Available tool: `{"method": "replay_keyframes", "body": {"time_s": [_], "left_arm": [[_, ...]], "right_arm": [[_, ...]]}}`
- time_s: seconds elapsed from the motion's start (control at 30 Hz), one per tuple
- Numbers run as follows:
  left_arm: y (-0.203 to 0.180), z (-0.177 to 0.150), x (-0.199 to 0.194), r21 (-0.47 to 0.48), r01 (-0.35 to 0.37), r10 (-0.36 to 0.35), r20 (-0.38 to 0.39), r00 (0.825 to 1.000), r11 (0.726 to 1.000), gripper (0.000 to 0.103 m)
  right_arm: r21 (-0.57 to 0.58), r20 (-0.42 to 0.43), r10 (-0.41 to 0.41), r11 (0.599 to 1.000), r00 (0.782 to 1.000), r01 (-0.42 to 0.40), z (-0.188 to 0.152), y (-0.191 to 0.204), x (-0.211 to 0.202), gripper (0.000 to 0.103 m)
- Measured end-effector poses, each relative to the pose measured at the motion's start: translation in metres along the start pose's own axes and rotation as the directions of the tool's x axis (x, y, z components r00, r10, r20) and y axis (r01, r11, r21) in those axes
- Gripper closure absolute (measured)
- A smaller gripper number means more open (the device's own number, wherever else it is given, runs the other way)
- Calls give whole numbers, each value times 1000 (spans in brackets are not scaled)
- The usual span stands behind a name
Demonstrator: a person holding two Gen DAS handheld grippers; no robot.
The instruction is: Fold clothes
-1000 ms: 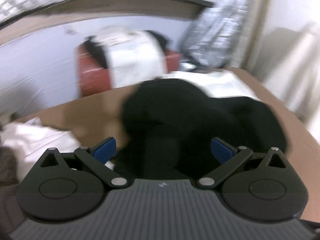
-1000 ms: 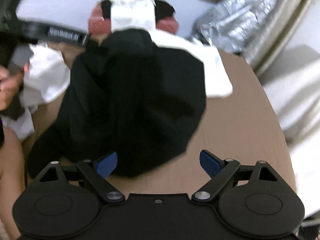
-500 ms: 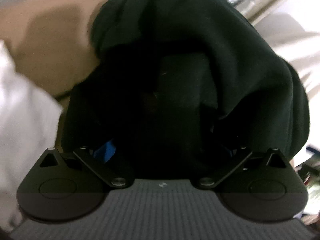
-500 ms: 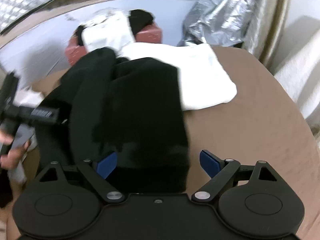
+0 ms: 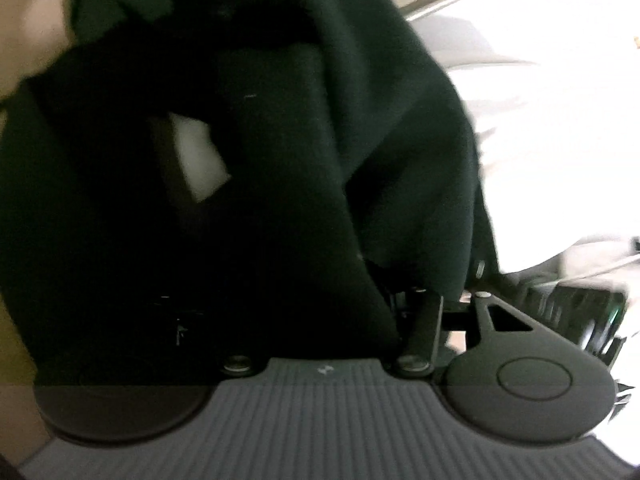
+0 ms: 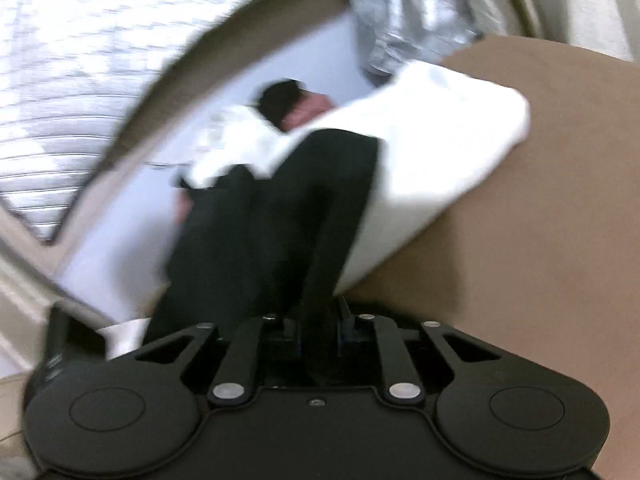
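A black garment (image 5: 280, 160) fills the left wrist view and drapes over my left gripper (image 5: 320, 320), hiding both fingers; the linkage arms stand drawn in, so the jaws look shut on the cloth. In the right wrist view my right gripper (image 6: 318, 340) is shut on an edge of the same black garment (image 6: 272, 232), which stretches away from the jaws and hangs lifted above the brown table (image 6: 540, 220).
A folded white garment (image 6: 432, 152) lies on the table behind the black one. A red seat with clothes on it (image 6: 304, 108) stands further back. Silver crinkled material (image 6: 408, 12) is at the back right. White cloth (image 5: 560, 120) lies right of the left gripper.
Both grippers went from open to shut on the black garment. The garment has been lifted from the table and now covers the left gripper. Both views have tilted.
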State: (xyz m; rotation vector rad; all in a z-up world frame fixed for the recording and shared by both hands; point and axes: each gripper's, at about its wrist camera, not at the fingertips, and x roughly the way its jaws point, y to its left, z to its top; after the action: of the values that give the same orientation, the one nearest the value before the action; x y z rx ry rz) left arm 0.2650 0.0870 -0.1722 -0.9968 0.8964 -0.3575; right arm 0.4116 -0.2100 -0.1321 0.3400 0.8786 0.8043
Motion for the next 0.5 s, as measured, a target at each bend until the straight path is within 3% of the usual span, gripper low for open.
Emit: {"method": "replay_keyframes", "body": {"time_s": [0.1, 0.33, 0.4, 0.5], "left_arm": [[-18, -9, -4, 37, 72, -72, -22, 997, 997, 54], [-69, -32, -10, 169, 215, -207, -62, 976, 962, 54], [-86, -40, -11, 211, 244, -235, -66, 970, 947, 54], [-116, -50, -11, 284, 244, -230, -82, 970, 927, 54]], "right_arm": [[28, 20, 71, 997, 997, -71, -21, 17, -26, 87], [25, 113, 118, 992, 987, -121, -27, 39, -96, 87], [34, 146, 166, 984, 975, -173, -22, 41, -110, 87], [12, 172, 164, 986, 971, -169, -19, 46, -133, 87]]}}
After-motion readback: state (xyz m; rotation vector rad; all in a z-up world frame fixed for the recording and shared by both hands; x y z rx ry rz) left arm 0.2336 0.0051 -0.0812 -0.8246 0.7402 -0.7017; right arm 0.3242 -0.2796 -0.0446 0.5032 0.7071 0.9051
